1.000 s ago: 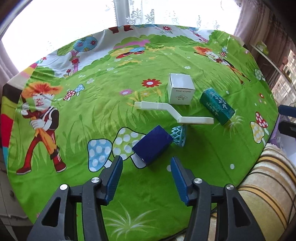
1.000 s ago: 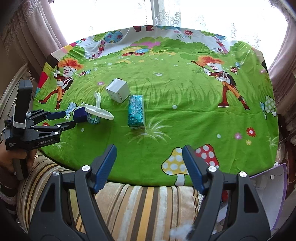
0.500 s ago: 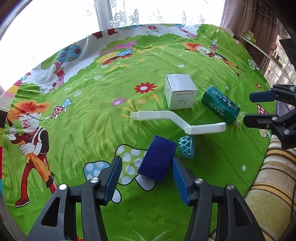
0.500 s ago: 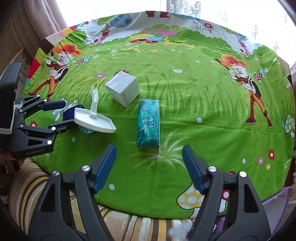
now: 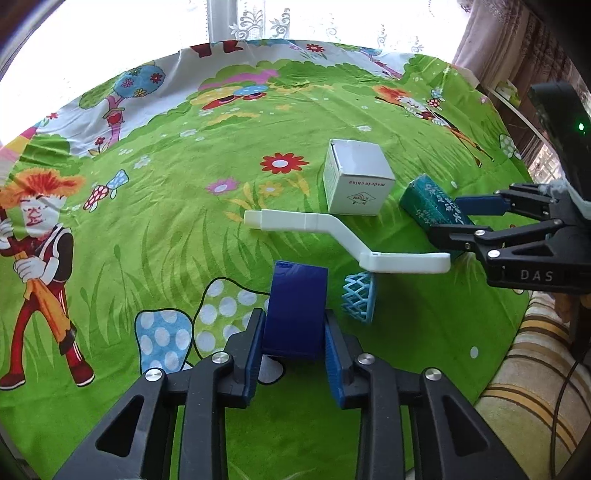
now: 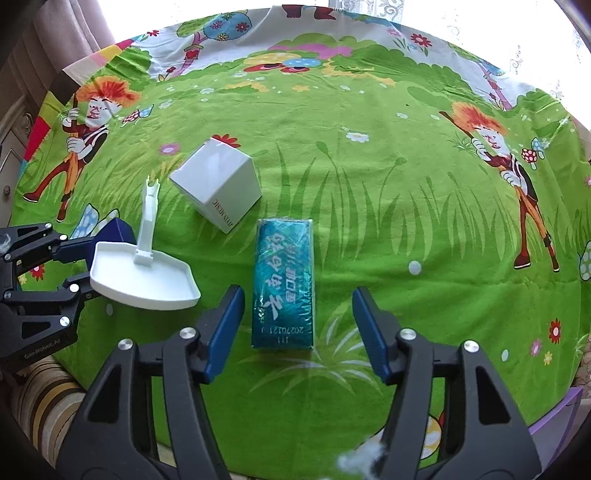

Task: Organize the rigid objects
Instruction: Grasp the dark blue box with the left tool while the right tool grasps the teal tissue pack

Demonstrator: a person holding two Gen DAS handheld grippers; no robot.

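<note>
A dark blue box (image 5: 295,306) lies on the green cartoon cloth (image 5: 184,229). My left gripper (image 5: 293,321) straddles it with jaws closing, and both pads touch its sides. In the right wrist view a teal wrapped pack (image 6: 284,284) lies lengthwise between the fingers of my right gripper (image 6: 297,317). Those jaws are closing too, with gaps still showing on both sides of the pack. A white cube box (image 6: 218,184) stands just behind the pack. A white dustpan (image 5: 347,240) rests on a light blue lattice piece (image 5: 358,297) beside the blue box.
The cloth covers a round-edged table in front of a bright window with lace curtains (image 5: 258,22). A striped cushion (image 5: 535,369) runs along the near edge. A purple item (image 6: 554,417) sits low at the right. Bare cloth spreads across the far half.
My left gripper moved forward around the dark blue box and narrowed onto it. My right gripper came down and forward over the teal pack, and its jaws narrowed.
</note>
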